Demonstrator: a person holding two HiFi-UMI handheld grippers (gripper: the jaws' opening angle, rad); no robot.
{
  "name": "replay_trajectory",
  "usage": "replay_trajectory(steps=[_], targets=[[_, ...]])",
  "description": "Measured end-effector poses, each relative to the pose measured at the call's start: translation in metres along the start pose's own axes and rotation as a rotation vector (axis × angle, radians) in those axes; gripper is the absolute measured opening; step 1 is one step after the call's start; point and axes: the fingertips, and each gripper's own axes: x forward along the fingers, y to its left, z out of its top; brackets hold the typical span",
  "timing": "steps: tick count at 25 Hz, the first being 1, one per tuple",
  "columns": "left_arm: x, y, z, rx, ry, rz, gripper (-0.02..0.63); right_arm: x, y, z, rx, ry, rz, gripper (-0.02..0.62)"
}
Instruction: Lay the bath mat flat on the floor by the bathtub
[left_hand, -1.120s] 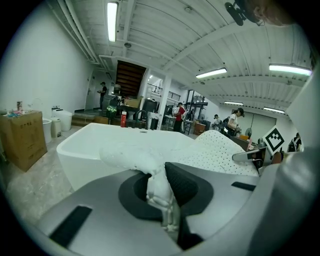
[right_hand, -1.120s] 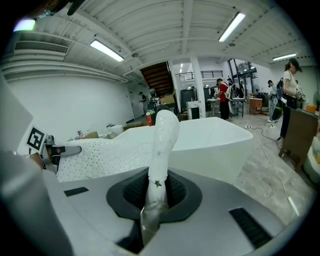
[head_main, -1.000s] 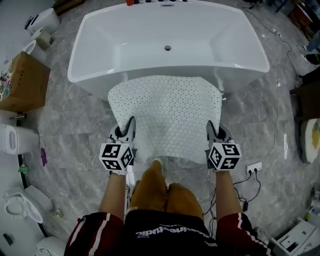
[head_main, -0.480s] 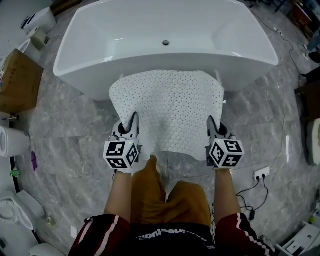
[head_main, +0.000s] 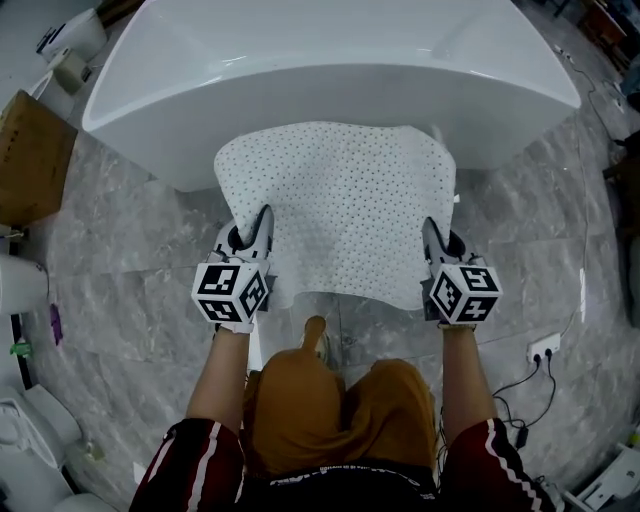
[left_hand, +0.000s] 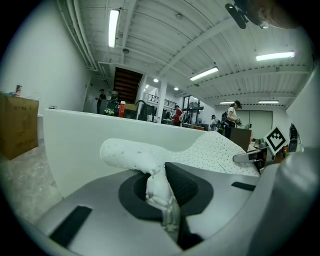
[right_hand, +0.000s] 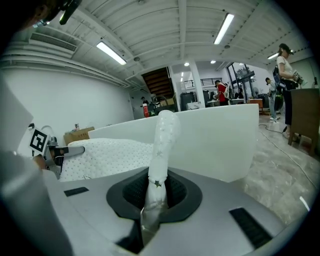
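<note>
Head view shows the bath mat (head_main: 340, 205) stretched between the two tools in front of the person's knees (head_main: 330, 400), above the grey marble floor (head_main: 130, 270) and just in front of the white bathtub (head_main: 330, 50). The left gripper (head_main: 262, 216) pinches the mat's left edge and the right gripper (head_main: 432, 230) pinches its right edge, both close to the near corners. The left gripper view and the right gripper view each show a bunched fold of the white dotted mat squeezed between narrow jaws, so both tools are clamped on it and neither is free. From the grippers the mat runs forward, away from the person and toward the tub. Its far edge overlaps the tub's outer wall in this view, and I cannot tell whether that edge touches the wall or the floor. The mat's long axis runs left to right, roughly parallel to the tub's near side, and the two hands sit level with each other, about equally far from the tub, so neither leads. Judging from this, the mat is already lined up with the tub, and the coming move depends on keeping both edges even while it goes down, so the far edge lands beside the tub's base and not folded against it.
</note>
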Motion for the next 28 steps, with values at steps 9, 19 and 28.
replay_trajectory(steps=[9, 19, 28], targets=[[0.020, 0.008, -0.061, -0.034, 0.015, -0.012, 0.034, 0.029, -0.018, -0.048, -0.026, 0.001, 0.033, 0.046], [0.037, 0.022, -0.114, -0.045, 0.073, 0.031, 0.034, 0.067, -0.030, -0.096, -0.019, 0.031, 0.051, 0.048], [0.076, 0.054, -0.163, -0.068, 0.152, 0.056, 0.034, 0.120, -0.038, -0.140, 0.022, 0.108, 0.052, 0.048]])
